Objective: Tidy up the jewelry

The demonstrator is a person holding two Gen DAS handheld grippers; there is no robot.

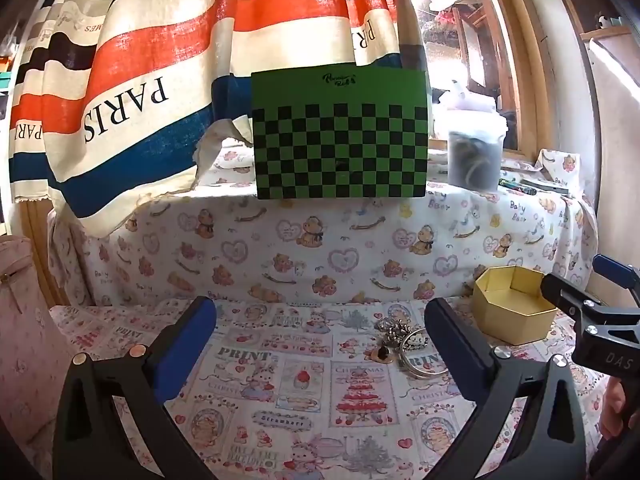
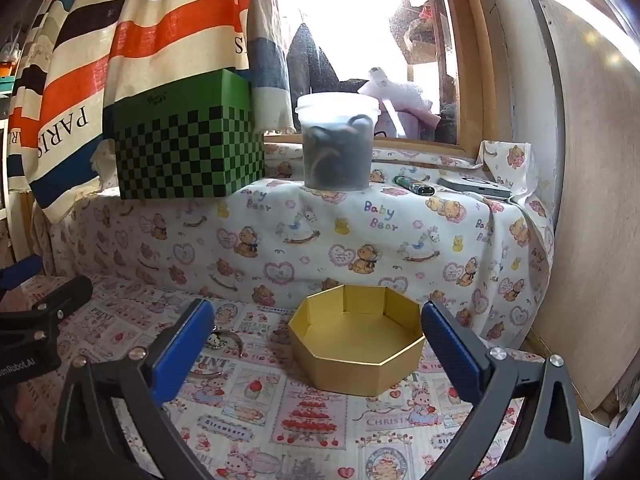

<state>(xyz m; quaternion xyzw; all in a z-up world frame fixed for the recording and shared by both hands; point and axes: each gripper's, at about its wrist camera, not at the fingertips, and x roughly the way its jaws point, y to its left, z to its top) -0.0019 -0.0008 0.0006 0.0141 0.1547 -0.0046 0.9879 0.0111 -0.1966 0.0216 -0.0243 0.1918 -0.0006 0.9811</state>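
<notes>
A small pile of jewelry (image 1: 394, 338) lies on the printed cloth: a silver bangle (image 1: 425, 370), a cartoon charm and some chain pieces. Just right of it stands an open gold box (image 1: 514, 322) with flat sides, and nothing shows inside it (image 2: 360, 374). My left gripper (image 1: 320, 314) hovers open before the pile, which sits near its right finger. My right gripper (image 2: 318, 314) is open and faces the box. Its left finger hides most of the jewelry (image 2: 224, 340). Each gripper shows at the edge of the other's view (image 1: 588, 280) (image 2: 44, 280).
Behind the cloth rises a ledge draped in bear-print fabric (image 2: 360, 240). On it stand a green checkered box (image 1: 340, 148), a lidded plastic tub (image 2: 338, 144), a lighter (image 2: 414, 186) and a flat grey device (image 2: 474, 188). A striped curtain (image 1: 160, 60) hangs left; a wall panel (image 2: 592, 200) stands right.
</notes>
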